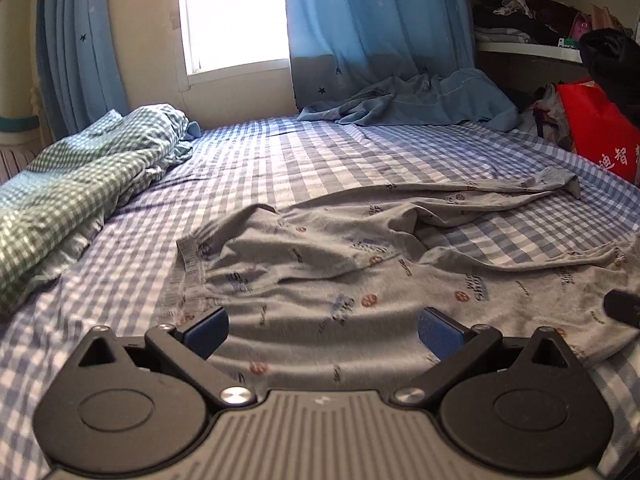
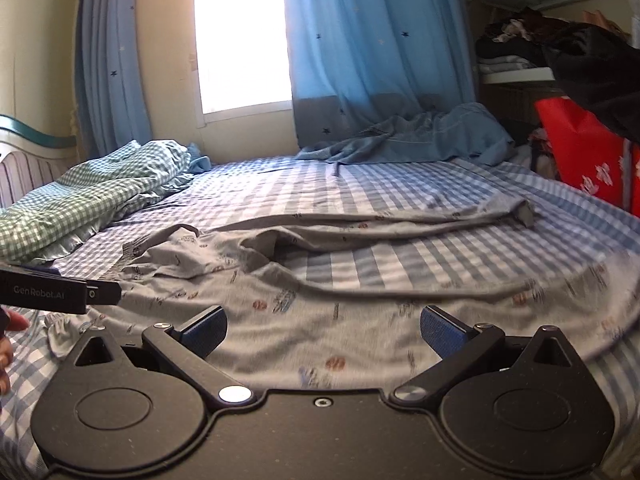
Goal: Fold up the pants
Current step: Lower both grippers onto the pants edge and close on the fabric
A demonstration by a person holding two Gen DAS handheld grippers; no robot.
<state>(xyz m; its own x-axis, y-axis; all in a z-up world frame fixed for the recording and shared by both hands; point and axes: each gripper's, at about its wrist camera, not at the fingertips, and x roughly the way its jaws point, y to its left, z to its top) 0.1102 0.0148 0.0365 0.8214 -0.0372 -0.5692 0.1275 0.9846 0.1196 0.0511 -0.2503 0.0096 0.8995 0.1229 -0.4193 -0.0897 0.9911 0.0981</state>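
- Pants (image 1: 328, 276): grey, printed with small logos, lying spread and wrinkled on the checked bed sheet (image 1: 256, 152); waistband sitting toward the left, the two legs running off to the right with a strip of sheet showing between them.
- Left gripper (image 1: 323, 330): fingers standing wide apart, nothing between the blue pads (image 1: 208, 330); hovering low over the waist end of the pants, the cloth lying just beyond and beneath the fingertips; whether the pads are touching it cannot be told.
- Right gripper (image 2: 323, 330): fingers likewise spread wide, holding nothing; pointing across the nearer leg of the pants (image 2: 360, 320), cloth lying between and ahead of the pads.
- Left gripper as seen from the right wrist view (image 2: 60, 292): reaching in level from the left edge, over the waistband area.
- Green checked quilt (image 1: 72, 188): lying bunched at the left of the bed.
- Blue garment (image 1: 416, 100): lying crumpled at the far edge below the blue curtain (image 1: 368, 20).
- Red bag (image 1: 600, 132): standing at the right beside the bed.
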